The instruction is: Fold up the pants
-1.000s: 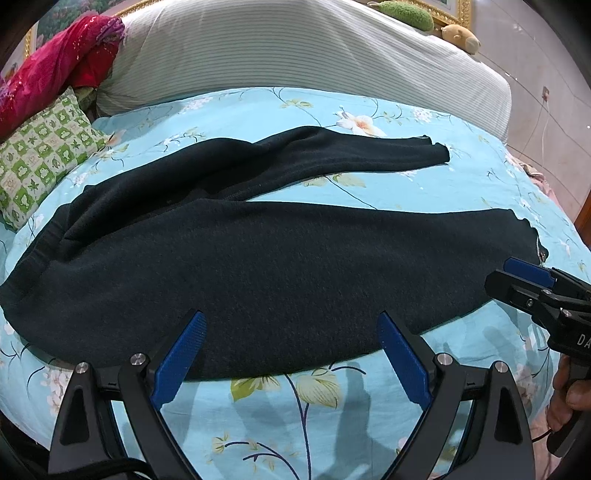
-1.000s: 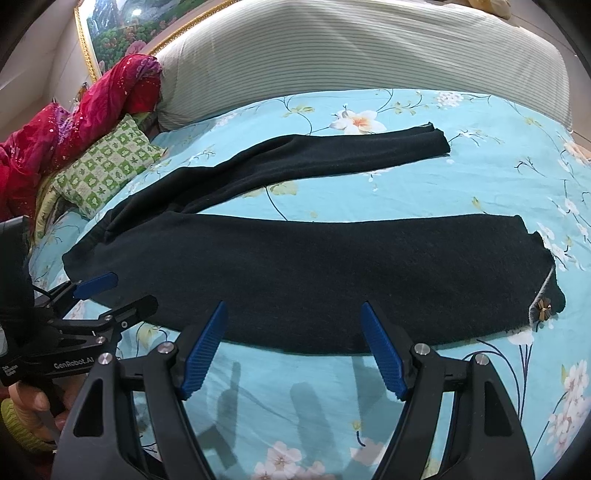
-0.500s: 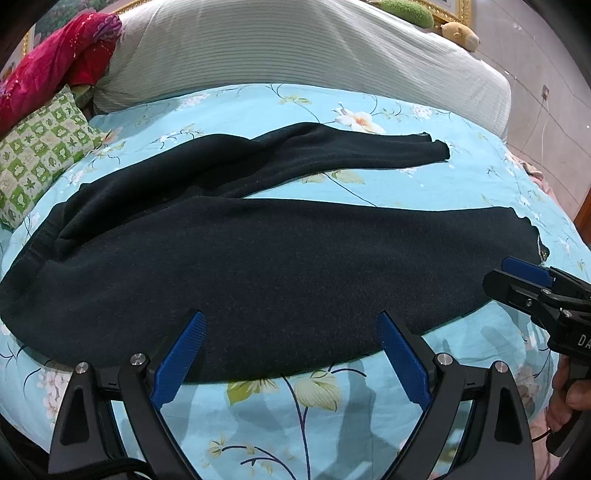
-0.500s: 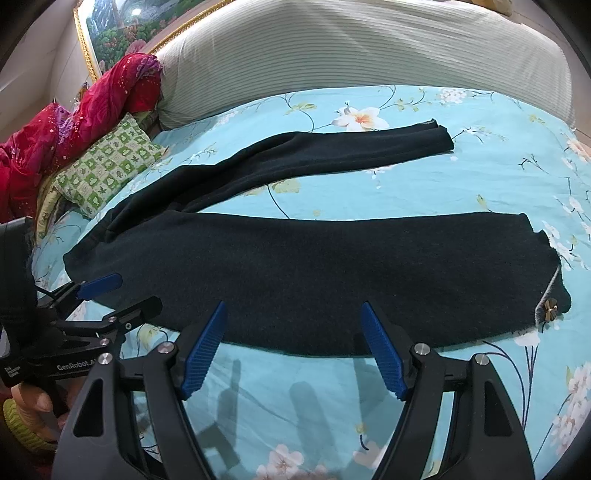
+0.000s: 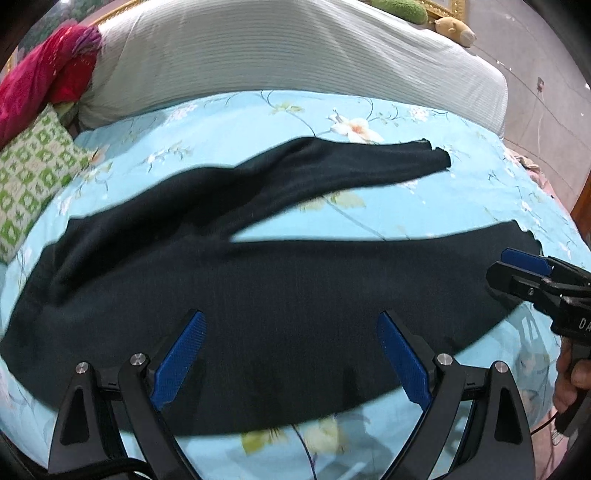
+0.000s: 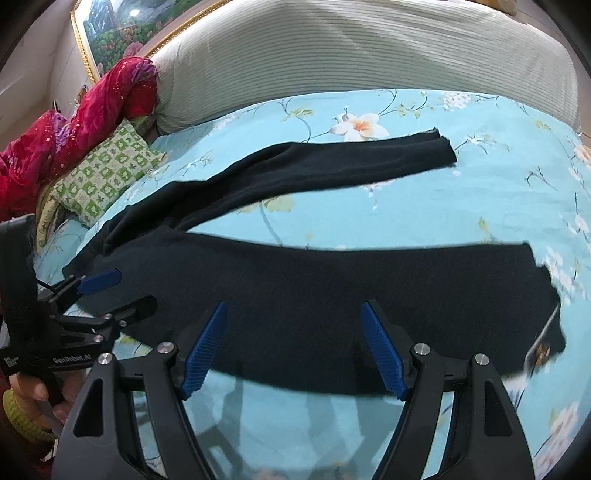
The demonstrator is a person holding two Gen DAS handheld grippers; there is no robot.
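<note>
The black pants (image 5: 280, 295) lie spread flat on the bed (image 5: 258, 122), over its light blue flowered sheet, with the waist toward the green checked pillow (image 5: 29, 181) and the 2 legs running away from that pillow in a narrow V. The leg farther from the cameras (image 6: 332, 166) ends just below a white flower print; the nearer leg (image 6: 369, 295) is broader and ends at a hem with a small gold ornament (image 6: 541, 350). The left gripper (image 5: 290, 354) hovers over the nearer leg with its blue-padded fingers (image 5: 181, 358) spread wide and holding nothing. The right gripper (image 6: 293, 345) is likewise wide open and empty, its fingers (image 6: 380, 350) above the near edge of the same leg, farther from the pillow than the left one. Beyond the pillow, a red embroidered cloth (image 6: 74, 122) lies bunched against a large striped grey bolster (image 6: 369, 59) that runs across the head of the bed. A gold-framed painting (image 6: 122, 29) hangs above the red cloth.
</note>
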